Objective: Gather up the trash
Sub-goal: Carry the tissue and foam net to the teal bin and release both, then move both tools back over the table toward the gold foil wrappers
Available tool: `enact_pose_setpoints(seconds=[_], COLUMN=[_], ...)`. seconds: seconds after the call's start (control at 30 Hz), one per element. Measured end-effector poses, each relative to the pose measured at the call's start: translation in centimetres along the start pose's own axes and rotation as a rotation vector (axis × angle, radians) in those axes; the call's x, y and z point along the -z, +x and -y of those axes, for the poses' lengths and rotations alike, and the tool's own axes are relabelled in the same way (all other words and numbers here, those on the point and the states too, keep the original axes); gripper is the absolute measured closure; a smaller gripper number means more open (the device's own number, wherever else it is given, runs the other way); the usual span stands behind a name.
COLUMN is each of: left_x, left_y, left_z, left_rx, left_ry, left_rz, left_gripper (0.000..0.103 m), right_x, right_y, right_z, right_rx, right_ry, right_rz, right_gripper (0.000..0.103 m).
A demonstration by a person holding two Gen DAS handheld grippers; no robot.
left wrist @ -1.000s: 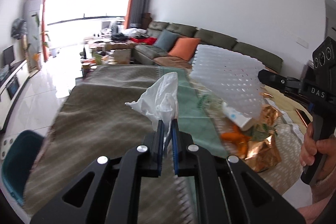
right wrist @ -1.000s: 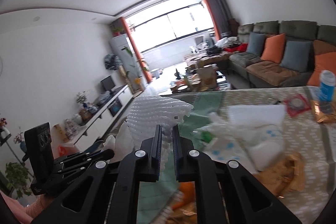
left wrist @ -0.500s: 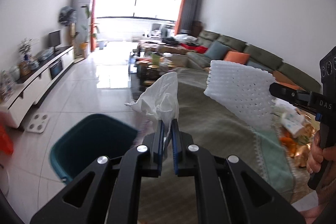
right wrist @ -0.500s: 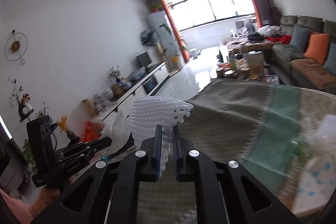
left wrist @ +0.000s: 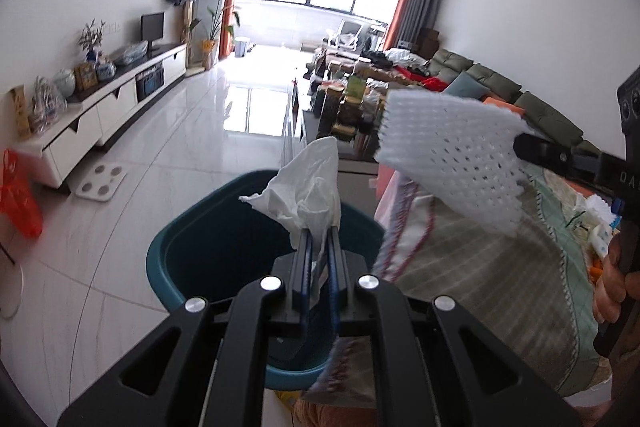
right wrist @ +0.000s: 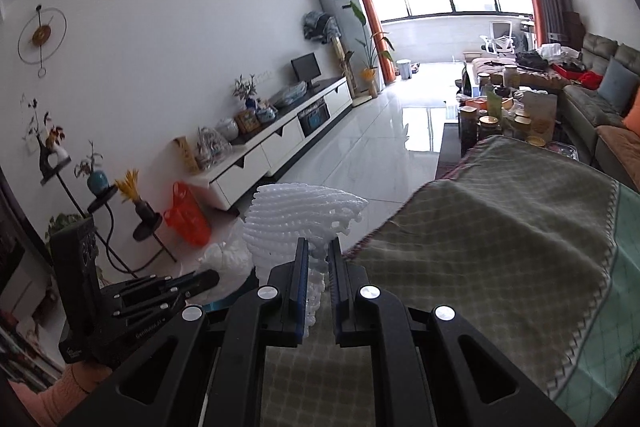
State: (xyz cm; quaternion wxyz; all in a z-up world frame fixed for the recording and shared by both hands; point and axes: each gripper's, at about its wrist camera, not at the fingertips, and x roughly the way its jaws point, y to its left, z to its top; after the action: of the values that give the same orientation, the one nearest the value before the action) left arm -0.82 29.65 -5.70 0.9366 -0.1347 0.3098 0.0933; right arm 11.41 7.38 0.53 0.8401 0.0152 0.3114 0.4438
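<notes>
Left fingers (left wrist: 320, 239) pinch tissue (left wrist: 304, 191) above bin (left wrist: 168, 255).

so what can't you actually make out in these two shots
- Inside of the teal bin, left wrist view: the left gripper and its tissue cover the bottom.
- The bin in the right wrist view: only a sliver shows behind the right gripper and its foam net.
- Trash at the table's right edge, left wrist view: cut off, partly behind the hand.

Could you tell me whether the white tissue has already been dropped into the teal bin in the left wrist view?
No, the tissue is clamped in the left gripper above the teal bin.
</notes>
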Motion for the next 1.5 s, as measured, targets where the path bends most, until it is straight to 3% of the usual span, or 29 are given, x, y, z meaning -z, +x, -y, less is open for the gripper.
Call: enact_pose_setpoints(seconds=[0.57,0.77,1.0,1.17,1.27,1.5], left_x=[1.3,1.4,1.4,1.3,0.9,0.4], left_y=[2.2,2.5,2.5,1.5,0.3,-2.8], left_z=[-2.7,-3.2,-3.8,-3.3,-2.3,3.9], left_rx=[-0.009,-0.007,-0.021,-0.033,-0.024,0.112], left_ry=[-0.104,-0.133,-0.164,-0.151,-0.122,0.045], left_rz=[-0.069,-0.085,-0.092,-0.06,-0.016,0.088], left_gripper=[0.092,0.083,0.076,0.073,0.065,0.054], right_x=[-0.3,0.3,0.6,0.8,0.9,1.1], right_y=[7.9,9.6,10.5,9.4,7.7,1.2], right_z=[-4.3,-4.7,-4.4,-3.6,-3.4,-2.9], right_rx=[0.015,0.021,0.012,-0.011,-0.029,-0.034], right_ry=[-0.086,-0.085,-0.06,-0.029,-0.014,-0.026], right_rz=[-0.169,-0.215,-0.252,-0.237,-0.211,-0.101], right_gripper=[0.091,0.088,0.072,0.069,0.065,0.05])
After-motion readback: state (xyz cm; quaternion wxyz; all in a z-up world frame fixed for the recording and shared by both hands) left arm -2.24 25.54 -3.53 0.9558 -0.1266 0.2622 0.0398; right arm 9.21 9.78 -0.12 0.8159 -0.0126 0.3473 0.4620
